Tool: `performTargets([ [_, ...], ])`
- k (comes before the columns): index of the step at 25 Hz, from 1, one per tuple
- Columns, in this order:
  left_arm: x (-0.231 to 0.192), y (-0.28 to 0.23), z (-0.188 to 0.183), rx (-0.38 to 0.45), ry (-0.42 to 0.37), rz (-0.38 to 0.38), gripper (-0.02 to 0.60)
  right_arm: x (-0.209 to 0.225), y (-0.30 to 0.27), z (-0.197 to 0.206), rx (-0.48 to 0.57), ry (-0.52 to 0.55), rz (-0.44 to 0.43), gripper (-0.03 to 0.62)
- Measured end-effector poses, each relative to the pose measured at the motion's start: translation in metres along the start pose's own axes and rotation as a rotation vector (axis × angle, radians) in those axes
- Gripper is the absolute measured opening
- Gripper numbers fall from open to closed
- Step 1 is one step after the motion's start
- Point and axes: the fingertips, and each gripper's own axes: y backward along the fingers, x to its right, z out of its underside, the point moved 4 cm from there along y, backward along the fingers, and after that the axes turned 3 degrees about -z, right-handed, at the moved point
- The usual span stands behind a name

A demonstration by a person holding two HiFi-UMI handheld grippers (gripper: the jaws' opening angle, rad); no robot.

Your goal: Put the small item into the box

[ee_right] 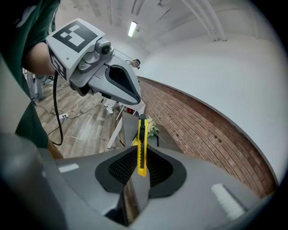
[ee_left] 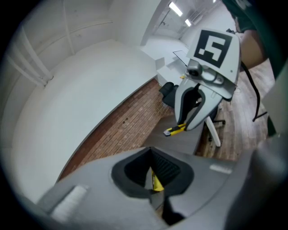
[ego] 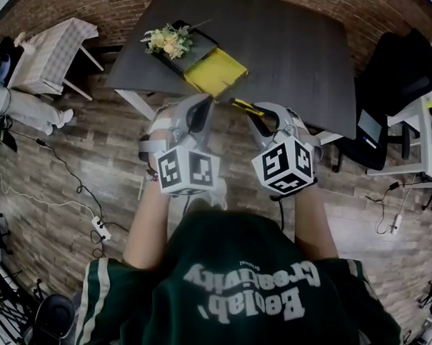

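**Watch that knife on the way in – it's only pinched by the tail**

Your right gripper (ee_right: 140, 155) has the yellow utility knife (ee_right: 142, 139) clamped between its pads, jaws closed down onto the thin body. The grip sits right at one end, so most of the knife pokes out past the fingertips. From the head view, the knife is just short of the near edge of the dark table (ego: 297, 57), about level with it. It isn't over the yellow box (ego: 215, 72) yet, which sits further in on the tabletop.

Things I'd worry about:

- With that much overhang, any bump could lever the knife round in the pads or pop it out. The table's near edge is the obvious thing to clip if you come in low.
- The flowers (ego: 169, 41) lie right against the box, on its far-left side. Drift that way and the tip could snag the stems or land on them.
- If you let go with the knife angled, it could catch the box rim and end up on the tabletop.
- Your left gripper (ego: 194, 110) is close beside the right one, jaws pinched together or all but, and I can't see anything in them. It points at the same spot on the table, so the two could knock together over the box.
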Motion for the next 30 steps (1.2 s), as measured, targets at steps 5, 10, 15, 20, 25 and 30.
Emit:
performTargets([
  [5,-0.023,-0.031,0.011,0.015,0.004,0.013,0.002,0.024,-0.028,-0.008,-0.005,-0.002,0.010,0.067],
  [10,-0.036,-0.051,0.022,0.024,0.010,0.029,0.002,0.040,-0.050,-0.012,-0.020,-0.015,0.017,0.067],
  [15,-0.052,-0.067,0.037,0.030,0.014,0.030,0.002,0.053,-0.070,-0.019,-0.029,-0.020,0.030,0.067],
  [20,-0.061,-0.081,0.049,0.037,0.030,0.045,0.002,0.058,-0.085,-0.022,-0.046,-0.018,0.034,0.069],
  [25,-0.065,-0.089,0.058,0.049,0.036,0.065,0.002,0.063,-0.098,-0.025,-0.064,-0.018,0.036,0.067],
  [30,-0.073,-0.098,0.073,0.042,0.059,0.063,0.002,0.067,-0.112,-0.028,-0.076,-0.011,0.030,0.069],
])
